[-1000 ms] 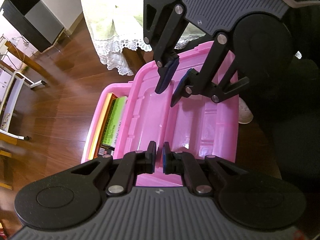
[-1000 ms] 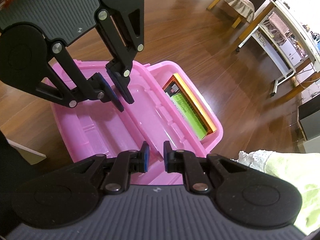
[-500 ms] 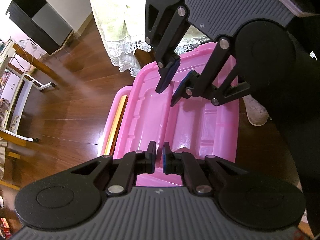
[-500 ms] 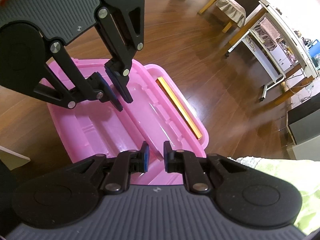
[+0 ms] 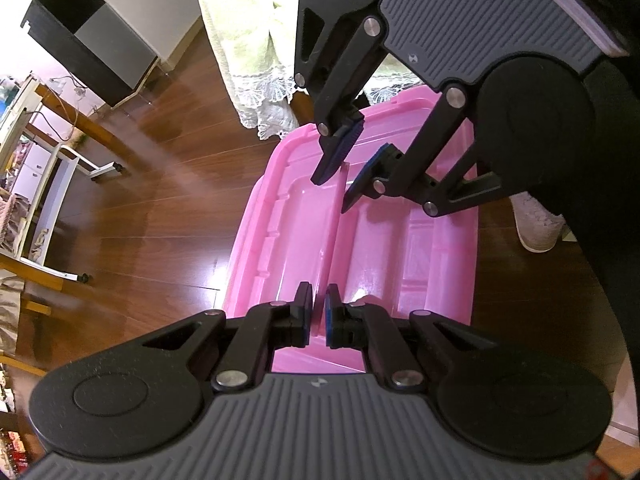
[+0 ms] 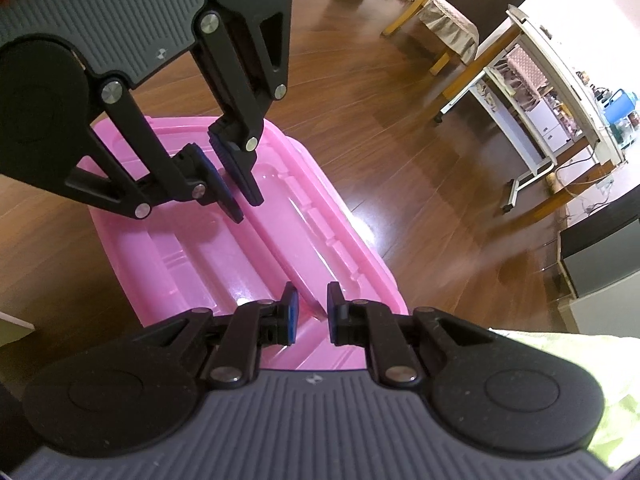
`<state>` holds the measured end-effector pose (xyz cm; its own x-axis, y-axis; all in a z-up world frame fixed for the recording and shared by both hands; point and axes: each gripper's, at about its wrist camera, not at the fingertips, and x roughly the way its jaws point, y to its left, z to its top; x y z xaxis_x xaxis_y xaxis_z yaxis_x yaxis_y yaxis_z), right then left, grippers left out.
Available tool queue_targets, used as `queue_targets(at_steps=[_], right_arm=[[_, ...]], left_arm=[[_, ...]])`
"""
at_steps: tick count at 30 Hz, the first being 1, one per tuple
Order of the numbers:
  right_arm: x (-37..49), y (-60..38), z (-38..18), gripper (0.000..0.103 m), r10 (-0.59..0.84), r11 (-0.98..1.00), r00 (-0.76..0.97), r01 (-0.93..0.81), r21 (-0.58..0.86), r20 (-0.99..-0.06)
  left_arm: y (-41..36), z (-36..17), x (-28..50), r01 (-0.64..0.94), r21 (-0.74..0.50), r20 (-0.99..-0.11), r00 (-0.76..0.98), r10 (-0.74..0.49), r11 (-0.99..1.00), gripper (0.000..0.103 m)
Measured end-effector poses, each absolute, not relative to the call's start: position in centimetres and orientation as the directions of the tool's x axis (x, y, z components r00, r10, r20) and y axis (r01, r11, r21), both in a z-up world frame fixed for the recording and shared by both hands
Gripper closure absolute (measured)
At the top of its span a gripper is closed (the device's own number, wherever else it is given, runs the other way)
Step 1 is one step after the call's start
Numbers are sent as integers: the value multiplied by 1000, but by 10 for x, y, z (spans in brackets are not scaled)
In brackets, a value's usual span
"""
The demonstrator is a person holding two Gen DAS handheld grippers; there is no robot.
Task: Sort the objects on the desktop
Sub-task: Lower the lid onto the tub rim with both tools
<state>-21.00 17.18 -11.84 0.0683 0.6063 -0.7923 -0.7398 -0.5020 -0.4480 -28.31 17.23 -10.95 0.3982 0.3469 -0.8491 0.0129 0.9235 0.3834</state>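
Note:
A pink plastic storage box sits on the wooden floor with its pink lid [image 5: 372,240] lying flat over it. The lid [image 6: 192,248] hides whatever is inside. A raised ridge runs down the middle of the lid. My left gripper [image 5: 319,314] is shut on the near end of that ridge. My right gripper [image 6: 312,312] is shut on the other end, facing the left one. Each wrist view shows the other tool: the right gripper [image 5: 344,176] above in the left view, the left gripper [image 6: 240,196] above in the right view.
A lace-edged tablecloth [image 5: 256,40] hangs close beside the box. A black cabinet [image 5: 92,32] and a white wheeled frame [image 5: 60,168] stand further off on the floor. A person's shoe [image 5: 536,224] is next to the box. A wooden chair [image 6: 440,8] stands at the back.
The lid has slid sideways over the box with both grippers on it. The orange and green books seen along one side earlier are now covered.

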Motion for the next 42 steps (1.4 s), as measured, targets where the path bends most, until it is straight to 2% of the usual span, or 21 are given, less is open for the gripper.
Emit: queue_targets(at_steps=[21,33,42], right_arm=[[-201,203,-146,93,637,-443,108,-759,-477,-763],[-195,209,-163,94,648,-389,136,-787,-479,-749],[-195,212,-178,95,633,-398,123,-796,-456,-765]], left_arm=[[201,-134,-270,-12,409,-841,383,383,912,100],[207,-152,-266,48,455,-832,378,406,889,100],[213,-171,-272,69,441,-847,363,389,895,100]])
